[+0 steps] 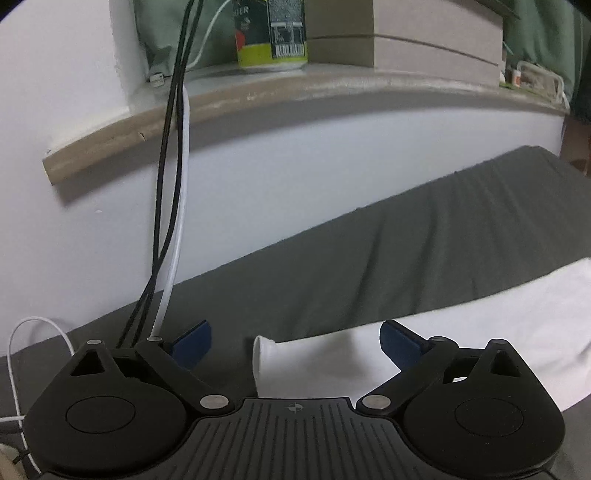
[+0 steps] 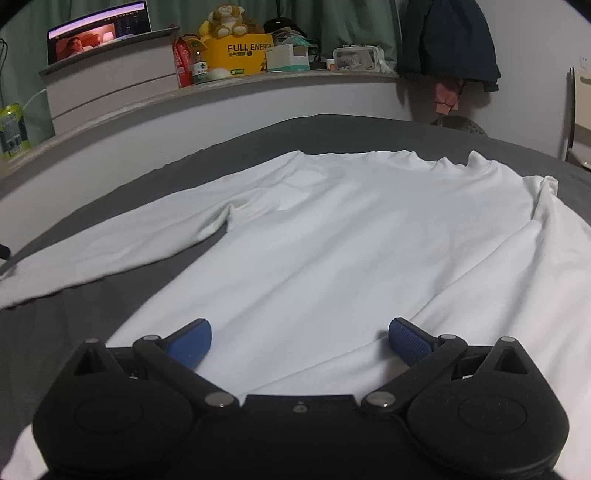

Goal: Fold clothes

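White long-sleeve shirt lies spread flat on dark grey bed, collar toward far end, one sleeve stretched out to the left. R gripper sits low over shirt's near hem, jaws wide apart, blue pads either side of the cloth w/ nothing pinched. L gripper also spread wide, hovering at the sleeve cuff; cuff end lies between the jaws but not touching either pad, so released. Rest of sleeve runs off to the right in L view. Behind bed: white wall w/ a ledge; black + white cables hang from it down to the bed edge. On ledge: green can, grey box w/ laptop on top, yellow box w/ plush toy on it. Dark jacket hangs at far right
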`<state>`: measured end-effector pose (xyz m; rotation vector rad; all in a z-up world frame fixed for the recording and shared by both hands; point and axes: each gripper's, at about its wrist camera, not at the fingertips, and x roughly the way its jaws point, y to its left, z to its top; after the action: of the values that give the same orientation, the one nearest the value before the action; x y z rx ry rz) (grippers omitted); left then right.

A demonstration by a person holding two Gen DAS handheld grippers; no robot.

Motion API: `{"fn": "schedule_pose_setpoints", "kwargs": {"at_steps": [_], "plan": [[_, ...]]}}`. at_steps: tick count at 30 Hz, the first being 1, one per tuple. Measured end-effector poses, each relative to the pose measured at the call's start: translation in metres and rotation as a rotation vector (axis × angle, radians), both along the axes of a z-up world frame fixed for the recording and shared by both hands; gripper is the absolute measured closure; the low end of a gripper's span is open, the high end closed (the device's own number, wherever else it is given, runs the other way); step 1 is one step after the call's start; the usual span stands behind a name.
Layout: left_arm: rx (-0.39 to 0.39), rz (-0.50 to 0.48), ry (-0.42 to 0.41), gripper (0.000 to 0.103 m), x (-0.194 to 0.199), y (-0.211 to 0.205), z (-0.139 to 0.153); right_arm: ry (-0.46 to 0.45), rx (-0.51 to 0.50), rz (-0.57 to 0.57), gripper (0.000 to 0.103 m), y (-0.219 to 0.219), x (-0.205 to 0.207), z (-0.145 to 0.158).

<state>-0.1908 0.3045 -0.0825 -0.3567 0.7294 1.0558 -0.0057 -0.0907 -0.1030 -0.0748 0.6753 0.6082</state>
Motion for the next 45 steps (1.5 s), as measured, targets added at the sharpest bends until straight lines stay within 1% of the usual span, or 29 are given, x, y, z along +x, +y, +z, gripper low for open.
{"fn": "schedule_pose_setpoints", "kwargs": {"at_steps": [1,2,4,6,9,10,11,13,15,17,20,23,25,28,31,33,35,37,39,40,41,44,45], "plan": [[-0.01,0.017,0.002,0.034,-0.001,0.003,-0.003,0.005,0.005,0.005,0.0,0.0,-0.002,0.001],[-0.02,0.035,0.001,0.051,-0.002,0.004,-0.007,0.01,0.008,0.011,0.0,0.0,-0.003,0.002],[-0.059,0.05,-0.018,0.06,-0.006,0.007,-0.015,0.014,0.013,0.021,0.0,0.001,-0.006,0.005],[-0.058,0.026,-0.027,0.063,-0.007,0.003,-0.019,0.01,0.018,0.029,0.0,0.0,-0.009,0.008],[-0.043,-0.002,-0.026,0.074,-0.009,-0.002,-0.02,0.013,0.02,0.036,0.0,-0.001,-0.012,0.01],[-0.043,-0.008,-0.029,0.082,-0.01,-0.003,-0.021,0.017,0.023,0.038,0.0,-0.001,-0.012,0.011],[-0.052,-0.004,-0.046,0.093,-0.012,-0.002,-0.021,0.019,0.026,0.04,0.0,-0.001,-0.012,0.012],[-0.073,0.005,-0.085,0.097,-0.017,0.002,-0.02,0.019,0.03,0.039,0.0,-0.002,-0.013,0.013],[-0.076,0.009,-0.123,0.098,-0.021,0.001,-0.017,0.021,0.037,0.031,0.0,-0.003,-0.013,0.015],[-0.047,-0.008,-0.165,0.098,-0.022,-0.002,-0.008,0.024,0.05,0.021,0.0,-0.006,-0.012,0.017],[0.011,-0.094,-0.225,0.098,-0.013,-0.018,0.019,0.031,0.074,0.004,0.0,-0.011,-0.011,0.022],[0.073,-0.22,-0.309,0.098,0.009,-0.049,0.053,0.042,0.114,-0.025,0.0,-0.018,-0.007,0.031],[0.09,-0.316,-0.388,0.098,0.033,-0.077,0.071,0.057,0.165,-0.048,0.0,-0.025,-0.003,0.04],[0.068,-0.498,-0.486,0.098,0.08,-0.123,0.087,0.066,0.272,-0.088,0.0,-0.041,0.007,0.058],[-0.004,-0.684,-0.54,0.098,0.13,-0.178,0.081,0.106,0.409,-0.14,0.0,-0.067,0.026,0.072],[-0.059,-0.794,-0.543,0.098,0.161,-0.222,0.066,0.161,0.496,-0.21,0.0,-0.093,0.039,0.072],[-0.089,-0.907,-0.515,0.098,0.182,-0.264,0.043,0.227,0.538,-0.271,0.0,-0.119,0.049,0.064],[-0.105,-0.977,-0.466,0.097,0.185,-0.293,0.019,0.317,0.559,-0.314,0.0,-0.14,0.06,0.049],[-0.121,-1.042,-0.414,0.097,0.186,-0.321,-0.005,0.415,0.559,-0.318,0.0,-0.151,0.07,0.03],[-0.125,-1.054,-0.395,0.097,0.179,-0.332,-0.014,0.451,0.557,-0.305,0.0,-0.152,0.073,0.022],[-0.135,-1.059,-0.373,0.097,0.181,-0.329,-0.018,0.481,0.557,-0.292,0.0,-0.152,0.075,0.014],[-0.187,-1.058,-0.293,0.097,0.184,-0.323,-0.015,0.512,0.576,-0.243,0.0,-0.141,0.079,0.002],[-0.191,-1.047,-0.289,0.096,0.181,-0.321,-0.011,0.522,0.58,-0.228,0.001,-0.135,0.082,0.0]]}}
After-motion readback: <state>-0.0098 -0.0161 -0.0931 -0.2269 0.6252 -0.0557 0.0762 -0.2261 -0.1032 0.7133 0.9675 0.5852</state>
